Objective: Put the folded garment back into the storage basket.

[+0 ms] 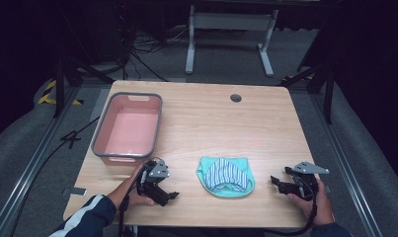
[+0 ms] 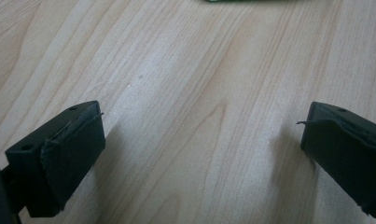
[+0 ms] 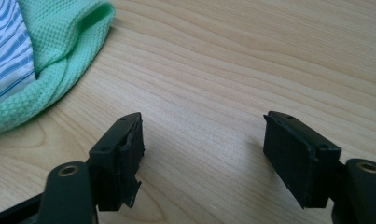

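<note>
Both my grippers are resting low on the worktop [image 1: 265, 123], jaws standing wide and empty. Folded green cloth [image 1: 225, 176] is lying between them, slightly nearer my left gripper [image 1: 171, 197] than my right gripper [image 1: 276, 182].

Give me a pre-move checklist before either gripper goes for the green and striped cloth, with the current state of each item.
1. Left gripper jaws open and empty: ok, bare wood between them in the left gripper view.
2. Right gripper jaws open and empty: ok.
3. Cloth lies between the two grippers, touched by neither: ok.
4. Cloth flat and spread: not ok, it lies bunched, green edge curled over the striped part.
5. Pink bin upright and empty: ok.
6. Table between cloth and bin free of obstacles: ok.
</note>
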`<state>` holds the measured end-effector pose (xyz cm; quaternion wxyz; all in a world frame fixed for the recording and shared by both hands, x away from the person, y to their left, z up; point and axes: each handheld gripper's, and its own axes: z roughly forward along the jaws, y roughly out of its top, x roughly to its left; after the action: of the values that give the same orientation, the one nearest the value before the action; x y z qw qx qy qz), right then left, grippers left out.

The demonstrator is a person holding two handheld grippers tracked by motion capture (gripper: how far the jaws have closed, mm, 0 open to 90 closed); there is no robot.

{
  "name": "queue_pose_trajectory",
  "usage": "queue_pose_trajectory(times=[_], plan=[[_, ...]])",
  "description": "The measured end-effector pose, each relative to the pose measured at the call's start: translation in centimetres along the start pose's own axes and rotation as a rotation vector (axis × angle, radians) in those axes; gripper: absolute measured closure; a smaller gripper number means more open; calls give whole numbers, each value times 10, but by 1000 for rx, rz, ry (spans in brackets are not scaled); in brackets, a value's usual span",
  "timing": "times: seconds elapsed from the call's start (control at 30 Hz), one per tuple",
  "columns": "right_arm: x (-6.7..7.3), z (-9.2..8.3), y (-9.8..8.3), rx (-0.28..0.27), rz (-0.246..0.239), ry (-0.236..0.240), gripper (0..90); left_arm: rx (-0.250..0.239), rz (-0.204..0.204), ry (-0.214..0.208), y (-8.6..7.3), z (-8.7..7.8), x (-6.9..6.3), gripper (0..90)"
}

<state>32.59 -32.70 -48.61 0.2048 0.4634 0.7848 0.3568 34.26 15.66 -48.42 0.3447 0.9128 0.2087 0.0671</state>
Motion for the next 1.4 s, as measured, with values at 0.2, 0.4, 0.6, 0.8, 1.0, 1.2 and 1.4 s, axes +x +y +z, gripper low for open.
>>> queue_pose_trajectory(times=[0.2,0.4,0.6,0.8,1.0,1.2,1.4], plan=[[-1,-2,-1,6,14,-13,254,0,10,-5,0,0,1,0],[-2,-3,0,27,18,-14,241,-3,14,-5,0,0,1,3],[-2,-3,1,36,15,-7,235,1,13,-1,1,-1,0,37],[-3,-2,2,46,10,-5,227,3,9,-3,1,-2,0,73],[-2,-1,3,45,10,-6,224,-17,11,-17,2,-3,-1,161],[-3,-2,2,46,7,-1,224,-27,18,-24,5,-3,-2,196],[-2,-2,3,46,6,-3,224,-19,44,-28,6,-6,-2,194]])
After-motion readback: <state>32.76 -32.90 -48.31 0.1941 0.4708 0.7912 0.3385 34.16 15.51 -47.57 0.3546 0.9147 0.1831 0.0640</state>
